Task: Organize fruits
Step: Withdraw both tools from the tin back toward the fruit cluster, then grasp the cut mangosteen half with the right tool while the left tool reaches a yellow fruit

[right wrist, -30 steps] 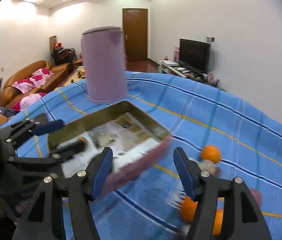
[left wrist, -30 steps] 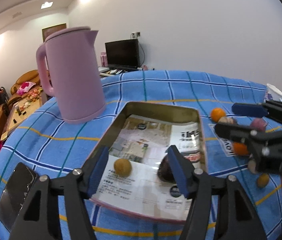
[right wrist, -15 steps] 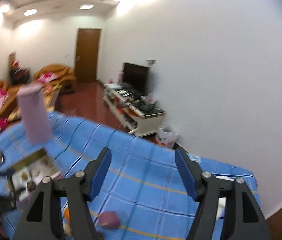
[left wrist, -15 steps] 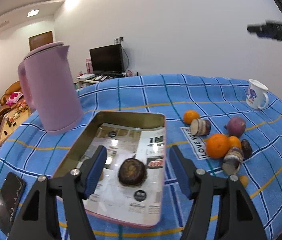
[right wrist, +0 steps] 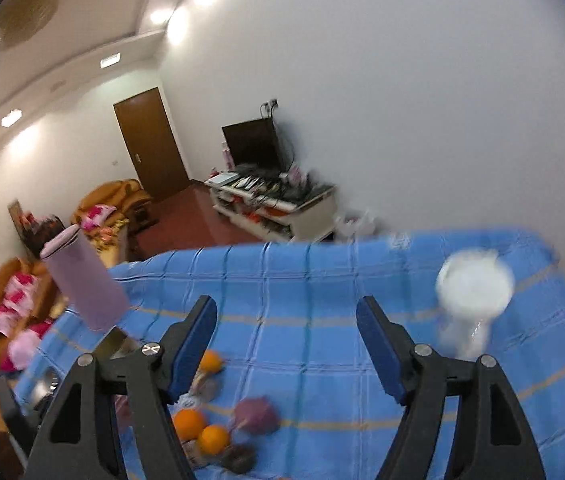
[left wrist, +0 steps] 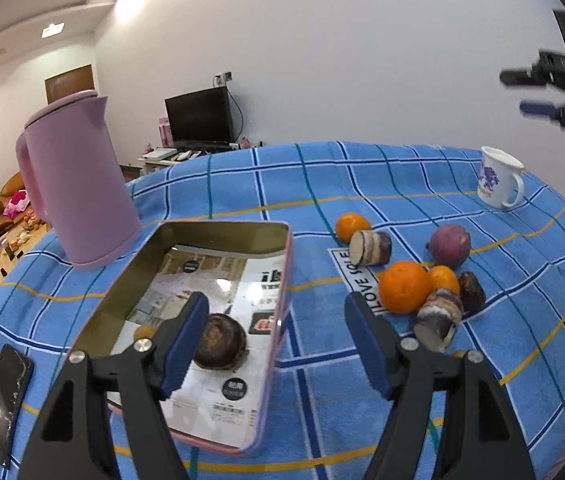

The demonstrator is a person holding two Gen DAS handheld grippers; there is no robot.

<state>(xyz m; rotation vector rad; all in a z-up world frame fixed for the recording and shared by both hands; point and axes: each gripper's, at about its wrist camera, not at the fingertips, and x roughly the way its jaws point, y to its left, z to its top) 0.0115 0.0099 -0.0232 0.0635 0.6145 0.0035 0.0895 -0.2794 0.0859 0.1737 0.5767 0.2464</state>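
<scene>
your room is evenly bright, lit by recessed ceiling lamps [left wrist: 53,30] that throw hot patches on the white wall. your left wrist view is sharp; glare spots sit on the glossy paper lining of the shallow metal tray [left wrist: 218,284]. your right wrist view is smeared by motion: the white mug [right wrist: 472,294] and the oranges [right wrist: 188,424] blur. both views bend strongly and darken at the corners.

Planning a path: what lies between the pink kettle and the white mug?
In the left wrist view, only bare blue checked cloth lies between the pink kettle and the white mug.
</scene>
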